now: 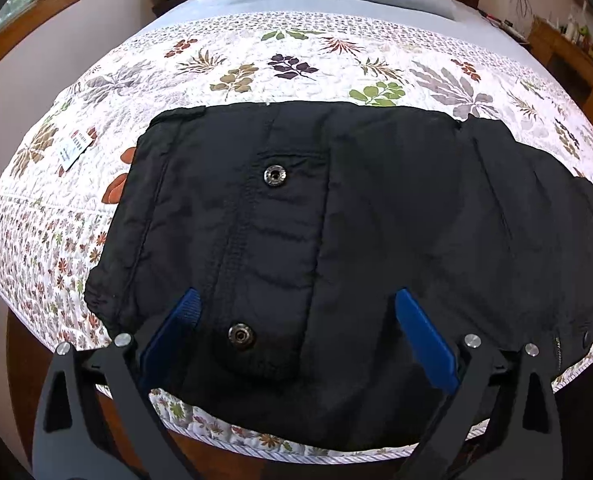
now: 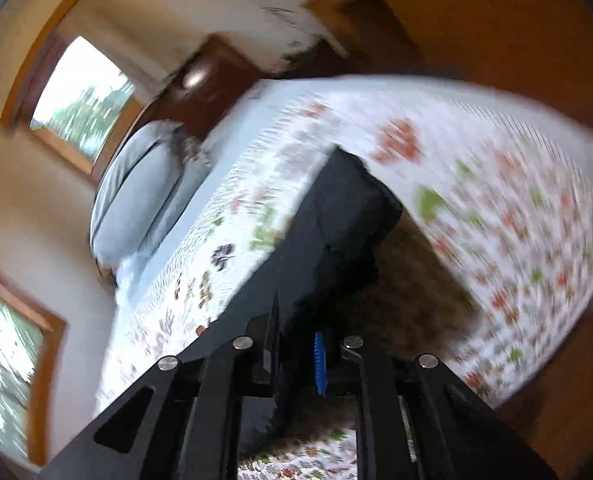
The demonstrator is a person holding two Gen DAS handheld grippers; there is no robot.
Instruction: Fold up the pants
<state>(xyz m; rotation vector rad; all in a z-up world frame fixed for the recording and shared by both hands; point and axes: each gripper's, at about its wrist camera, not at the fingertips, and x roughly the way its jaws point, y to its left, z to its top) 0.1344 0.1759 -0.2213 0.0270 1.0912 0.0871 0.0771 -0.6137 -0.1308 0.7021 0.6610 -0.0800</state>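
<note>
The black pants (image 1: pixel 336 240) lie folded on the floral quilt (image 1: pixel 256 72) at the bed's near edge. The left tool (image 1: pixel 296 316) hovers spread wide above them. The right tool (image 2: pixel 296 344), in a blurred view, is pressed together, pinching the pants' fabric.
</note>
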